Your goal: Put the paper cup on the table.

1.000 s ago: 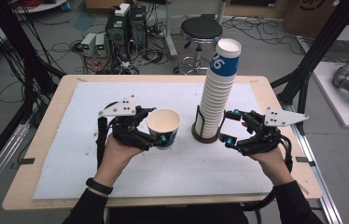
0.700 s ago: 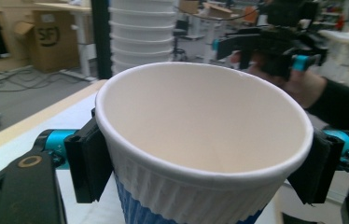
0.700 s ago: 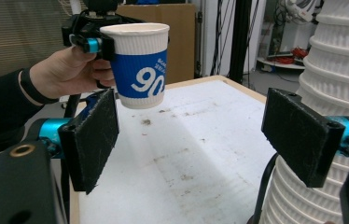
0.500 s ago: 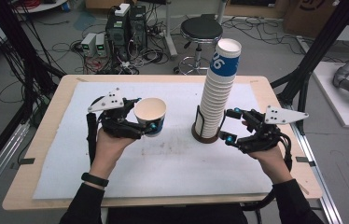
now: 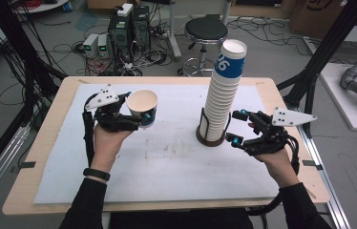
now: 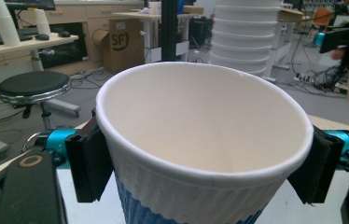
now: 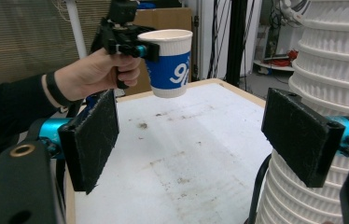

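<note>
My left gripper [image 5: 138,114] is shut on a single white-and-blue paper cup [image 5: 143,108], held upright above the white mat; in the left gripper view its pads clamp the cup [image 6: 200,154] on both sides just under the rim. From the right gripper view, that cup [image 7: 169,63] hangs clear above the table. A tall stack of paper cups [image 5: 222,90] stands in a dark wire holder [image 5: 210,136] right of centre. My right gripper [image 5: 236,128] stands open just right of the stack's base, nothing between its pads [image 7: 91,137]; the stack [image 7: 322,93] rises past its right jaw.
A white mat [image 5: 167,157] covers most of the wooden table [image 5: 47,138]. Beyond the far edge are a black stool [image 5: 206,31], computer boxes [image 5: 129,24] and cables on the floor. A black frame post [image 5: 320,62] rises at the right.
My left gripper has carried the cup leftward and farther from the stack. The right gripper and the stack have stayed where they were.
</note>
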Tool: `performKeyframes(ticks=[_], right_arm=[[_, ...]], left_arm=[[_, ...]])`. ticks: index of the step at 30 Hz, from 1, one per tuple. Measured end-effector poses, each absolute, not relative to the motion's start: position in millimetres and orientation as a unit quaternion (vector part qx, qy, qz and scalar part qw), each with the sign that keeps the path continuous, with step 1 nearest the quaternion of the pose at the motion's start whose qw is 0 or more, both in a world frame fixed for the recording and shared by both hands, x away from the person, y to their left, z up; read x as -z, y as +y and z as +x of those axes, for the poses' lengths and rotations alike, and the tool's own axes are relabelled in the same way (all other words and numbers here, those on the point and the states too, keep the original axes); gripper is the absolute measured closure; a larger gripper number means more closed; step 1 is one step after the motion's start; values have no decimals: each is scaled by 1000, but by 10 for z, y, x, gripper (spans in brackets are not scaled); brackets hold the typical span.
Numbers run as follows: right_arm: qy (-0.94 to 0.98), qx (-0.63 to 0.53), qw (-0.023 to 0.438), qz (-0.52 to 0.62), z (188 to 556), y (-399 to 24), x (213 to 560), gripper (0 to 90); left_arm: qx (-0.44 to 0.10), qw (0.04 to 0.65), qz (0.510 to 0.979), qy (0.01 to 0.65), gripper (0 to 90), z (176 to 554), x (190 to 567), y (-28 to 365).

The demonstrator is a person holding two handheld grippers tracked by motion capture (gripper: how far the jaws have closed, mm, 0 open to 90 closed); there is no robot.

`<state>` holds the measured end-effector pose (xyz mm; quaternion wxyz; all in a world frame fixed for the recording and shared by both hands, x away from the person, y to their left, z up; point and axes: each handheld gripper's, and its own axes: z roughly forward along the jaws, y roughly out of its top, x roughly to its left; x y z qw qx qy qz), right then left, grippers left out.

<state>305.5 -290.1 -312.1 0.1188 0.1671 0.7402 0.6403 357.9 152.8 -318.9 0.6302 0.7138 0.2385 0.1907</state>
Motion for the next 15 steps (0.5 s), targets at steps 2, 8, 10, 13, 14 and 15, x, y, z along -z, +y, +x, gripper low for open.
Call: performKeyframes(ticks=[2,8,10,13,14,15], right_arm=[[740,-641,119,167,3053,-2901,3121,192],[740,-641,115,169,3051,-2899,3122,192],[741,-640,115,169,3049,-2897,3122,192],[741,-640,114,170,3048,-2896,3122,192],[740,-641,115,169,3051,-2896,3123,192],[741,-640,114,169,3050,-2897,3123,192]], left_arm=[[-198,625,713,248,212,3626,3226,1566],[-209,619,704,278,212,3780,3370,1664],[-209,619,701,287,212,3828,3428,1687],[-214,619,693,301,212,3887,3527,1721],[-209,616,694,308,212,3918,3555,1732],[-209,615,693,314,212,3942,3586,1729]])
